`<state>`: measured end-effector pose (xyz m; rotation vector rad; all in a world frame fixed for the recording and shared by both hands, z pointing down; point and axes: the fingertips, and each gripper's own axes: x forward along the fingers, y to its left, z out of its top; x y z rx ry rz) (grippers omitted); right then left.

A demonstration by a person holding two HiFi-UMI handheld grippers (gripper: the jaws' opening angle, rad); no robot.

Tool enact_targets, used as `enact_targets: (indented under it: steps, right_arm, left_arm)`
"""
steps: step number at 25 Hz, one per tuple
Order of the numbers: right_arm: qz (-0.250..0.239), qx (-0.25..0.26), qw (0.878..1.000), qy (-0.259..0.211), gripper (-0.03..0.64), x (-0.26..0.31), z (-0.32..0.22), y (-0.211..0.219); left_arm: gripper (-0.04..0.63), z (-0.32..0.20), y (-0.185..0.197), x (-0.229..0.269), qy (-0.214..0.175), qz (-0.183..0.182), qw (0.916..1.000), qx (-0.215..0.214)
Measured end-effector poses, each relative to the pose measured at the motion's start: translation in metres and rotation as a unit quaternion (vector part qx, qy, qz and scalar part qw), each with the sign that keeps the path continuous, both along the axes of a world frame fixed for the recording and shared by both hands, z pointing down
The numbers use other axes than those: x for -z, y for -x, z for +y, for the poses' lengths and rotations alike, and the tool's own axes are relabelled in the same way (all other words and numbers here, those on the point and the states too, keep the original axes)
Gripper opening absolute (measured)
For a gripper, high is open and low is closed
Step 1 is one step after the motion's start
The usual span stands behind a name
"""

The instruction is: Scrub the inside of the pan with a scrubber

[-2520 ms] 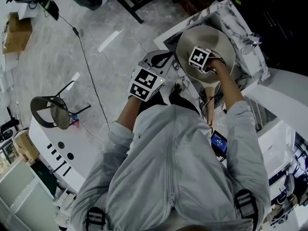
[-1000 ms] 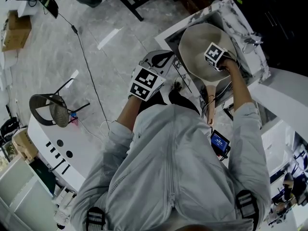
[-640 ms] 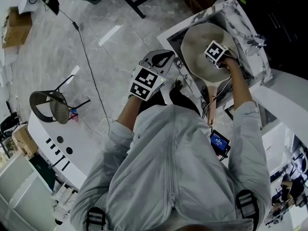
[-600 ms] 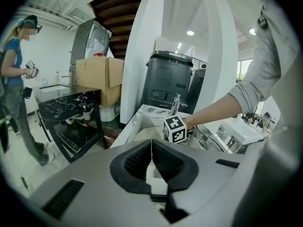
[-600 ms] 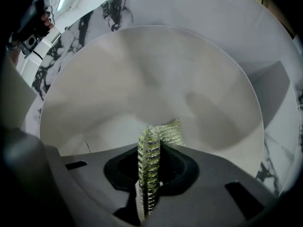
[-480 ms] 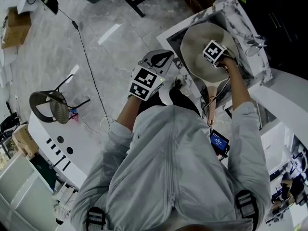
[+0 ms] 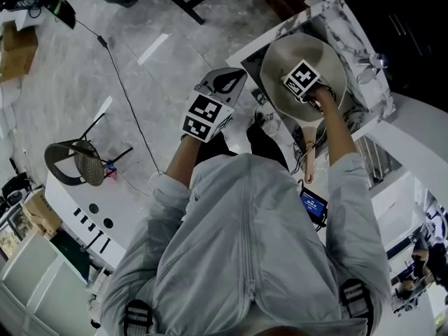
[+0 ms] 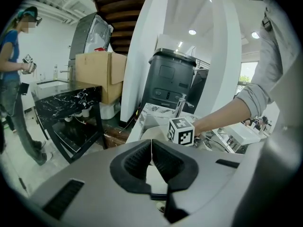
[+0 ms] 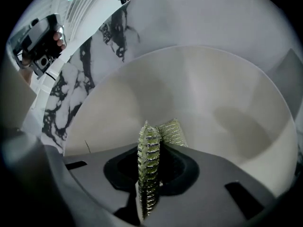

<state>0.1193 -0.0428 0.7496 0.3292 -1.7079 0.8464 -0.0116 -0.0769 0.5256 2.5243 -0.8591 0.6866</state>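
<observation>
A beige pan (image 7: pixel 320 56) sits in a marble-edged sink, and its wooden handle (image 7: pixel 306 149) points back toward me. My right gripper (image 7: pixel 299 78) is down inside the pan, shut on a green-yellow knitted scrubber (image 9: pixel 149 167). The scrubber's tip rests against the pan's smooth inner wall (image 9: pixel 203 103). My left gripper (image 7: pixel 231 78) hovers left of the pan, off the counter's edge. Its jaws are shut with nothing between them (image 8: pixel 151 145). The left gripper view shows the right gripper's marker cube (image 8: pixel 182 130) over the pan.
The marble counter (image 7: pixel 336 16) frames the sink, with a faucet (image 7: pixel 371 61) at its right. A device with a blue screen (image 7: pixel 313 205) hangs by my right side. On the floor to the left are a chair (image 7: pixel 77 161) and a cable (image 7: pixel 126 82). A person (image 8: pixel 14 79) stands far left.
My right gripper has slid a little to the left across the pan with the scrubber in it. The left gripper has stayed shut, almost in place.
</observation>
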Motion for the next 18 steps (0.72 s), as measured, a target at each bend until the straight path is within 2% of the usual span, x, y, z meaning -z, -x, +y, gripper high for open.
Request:
enact_targets:
  steps: [7,11,13,16,18]
  right_arm:
    - [-0.015,-0.069,0.997,0.025,0.083,0.000,-0.003,0.021]
    - [-0.040,-0.133,0.989,0.042,0.083,0.002,-0.004,0.035]
    - [-0.074,-0.182,0.979,0.050,0.083,0.005,-0.011,0.046]
    - [-0.145,-0.261,0.952,0.074,0.083,0.014,-0.019,0.059]
    - [-0.169,-0.281,0.941,0.082,0.083,0.018,-0.022,0.062]
  left_arm:
    - [0.025,-0.030,0.019,0.013,-0.009,0.000,0.9993,-0.036]
    - [0.025,-0.044,0.030,0.027,-0.019,0.010,0.9983,-0.053]
    - [0.025,-0.049,0.038,0.026,-0.018,0.009,0.9979,-0.061]
    - [0.025,-0.053,0.046,0.023,-0.020,0.010,0.9971,-0.073]
    - [0.025,-0.058,0.050,0.025,-0.022,0.012,0.9967,-0.077]
